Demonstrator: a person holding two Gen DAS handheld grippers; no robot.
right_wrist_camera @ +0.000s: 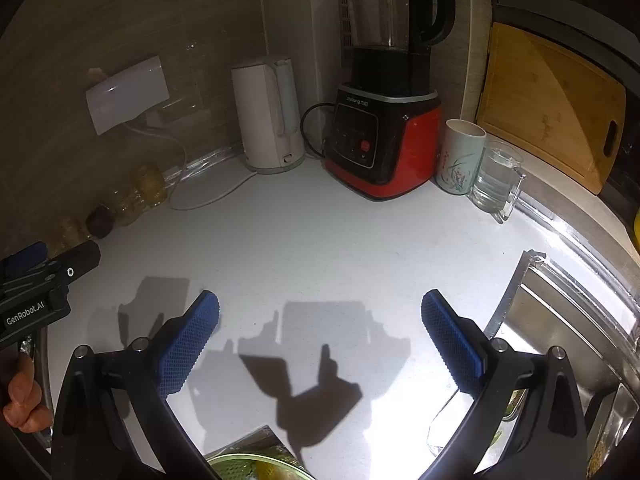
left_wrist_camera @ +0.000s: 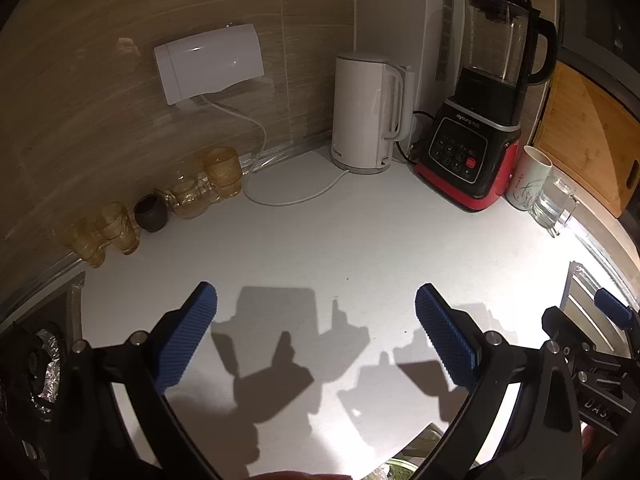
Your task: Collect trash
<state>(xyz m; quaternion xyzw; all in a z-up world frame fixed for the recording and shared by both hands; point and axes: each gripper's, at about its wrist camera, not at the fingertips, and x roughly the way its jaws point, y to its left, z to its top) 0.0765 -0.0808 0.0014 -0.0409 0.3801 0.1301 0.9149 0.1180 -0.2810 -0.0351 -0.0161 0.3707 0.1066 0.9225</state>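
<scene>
My left gripper (left_wrist_camera: 316, 300) is open and empty above the white counter (left_wrist_camera: 320, 240). My right gripper (right_wrist_camera: 320, 308) is open and empty above the same counter (right_wrist_camera: 320, 240). In the right wrist view a green and yellow wrapper (right_wrist_camera: 248, 464) lies at the bottom edge below the gripper, and a clear plastic scrap (right_wrist_camera: 440, 428) lies by the right finger. A bit of green wrapper (left_wrist_camera: 404, 468) shows at the bottom edge of the left wrist view. The right gripper's blue finger (left_wrist_camera: 612, 308) shows at the right there.
A white kettle (left_wrist_camera: 366, 112) and a red and black blender (left_wrist_camera: 476, 140) stand at the back. A paper cup (left_wrist_camera: 528, 176) and glass mug (left_wrist_camera: 554, 200) stand right of them. Amber glasses (left_wrist_camera: 188, 192) line the wall. A sink (right_wrist_camera: 560, 340) is at right, a stove burner (left_wrist_camera: 40, 364) at left.
</scene>
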